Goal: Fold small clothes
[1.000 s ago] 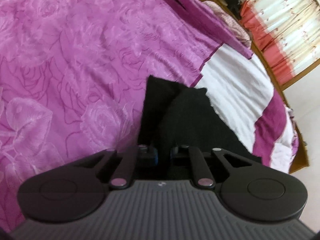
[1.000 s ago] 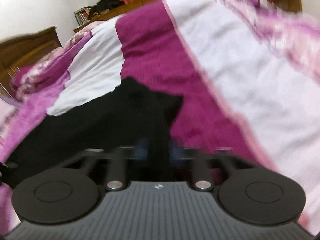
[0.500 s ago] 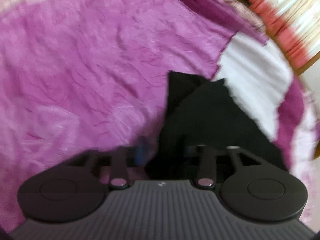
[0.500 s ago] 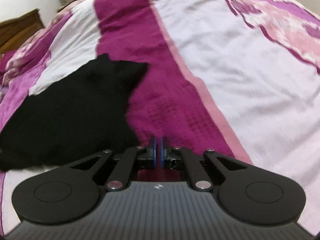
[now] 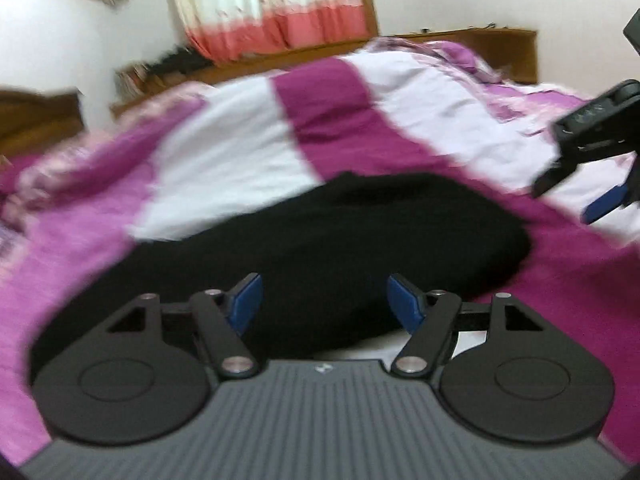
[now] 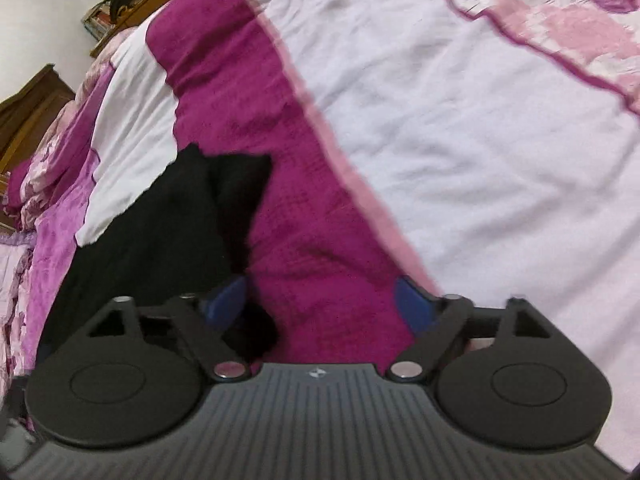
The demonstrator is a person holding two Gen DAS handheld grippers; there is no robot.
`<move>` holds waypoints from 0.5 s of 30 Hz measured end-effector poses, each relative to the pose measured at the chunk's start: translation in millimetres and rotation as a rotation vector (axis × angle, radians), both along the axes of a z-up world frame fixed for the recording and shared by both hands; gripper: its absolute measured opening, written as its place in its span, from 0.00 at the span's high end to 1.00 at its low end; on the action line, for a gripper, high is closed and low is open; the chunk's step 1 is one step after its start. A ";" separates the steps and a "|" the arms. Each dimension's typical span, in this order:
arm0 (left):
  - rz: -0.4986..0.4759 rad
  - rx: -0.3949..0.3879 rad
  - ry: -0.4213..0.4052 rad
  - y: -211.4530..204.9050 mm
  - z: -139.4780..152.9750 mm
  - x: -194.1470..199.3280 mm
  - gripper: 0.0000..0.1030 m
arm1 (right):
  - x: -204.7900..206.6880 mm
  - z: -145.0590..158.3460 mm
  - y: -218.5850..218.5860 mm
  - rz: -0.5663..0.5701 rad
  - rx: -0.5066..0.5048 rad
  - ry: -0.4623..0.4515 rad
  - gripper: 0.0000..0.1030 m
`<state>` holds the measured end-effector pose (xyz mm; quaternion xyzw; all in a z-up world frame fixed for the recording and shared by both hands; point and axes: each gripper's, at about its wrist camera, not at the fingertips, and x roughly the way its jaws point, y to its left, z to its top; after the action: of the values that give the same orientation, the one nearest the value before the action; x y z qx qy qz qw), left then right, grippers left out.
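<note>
A: It's a bedroom: a bed (image 5: 224, 160) under a quilt of magenta, white and floral pink panels, curtains (image 5: 264, 4) behind, wooden furniture at the edge.

B: And the thing to be folded?

A: A black garment (image 5: 320, 240) lies flat on the quilt, across the magenta and white stripes. In the right wrist view its far end (image 6: 224, 184) shows two layers coming to a doubled corner, so I judge one fold is already laid.

B: Is either tool holding it?

A: No. The left tool (image 5: 324, 300) has just been opening; its blue pads stand apart over the cloth and nothing is pinched between them. The right tool (image 6: 320, 300) has also just sprung wide, with bare magenta quilt between its pads and the garment's near edge just beside its left pad. In the left wrist view the right tool (image 5: 592, 184) hangs over the garment's right side, jaws parted.

B: Why both released at once?

A: My guess: the cloth is set down so it lies by its own weight, and the tools are free to pick new corners.

B: Any risk?

A: The pictures are blurred; the fabric's edges are hard to place exactly.
</note>
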<state>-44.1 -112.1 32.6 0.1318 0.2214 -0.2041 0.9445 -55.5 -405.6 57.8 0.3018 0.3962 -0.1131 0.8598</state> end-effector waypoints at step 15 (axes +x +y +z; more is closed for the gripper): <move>-0.051 0.213 -0.077 -106.3 -37.3 -24.2 0.32 | -47.2 0.3 -62.3 -0.082 0.125 -0.007 0.07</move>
<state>-68.3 -218.5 -4.6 0.2447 0.2021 -0.1980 0.9274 -102.8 -467.8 58.2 0.3711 0.3869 -0.1221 0.8353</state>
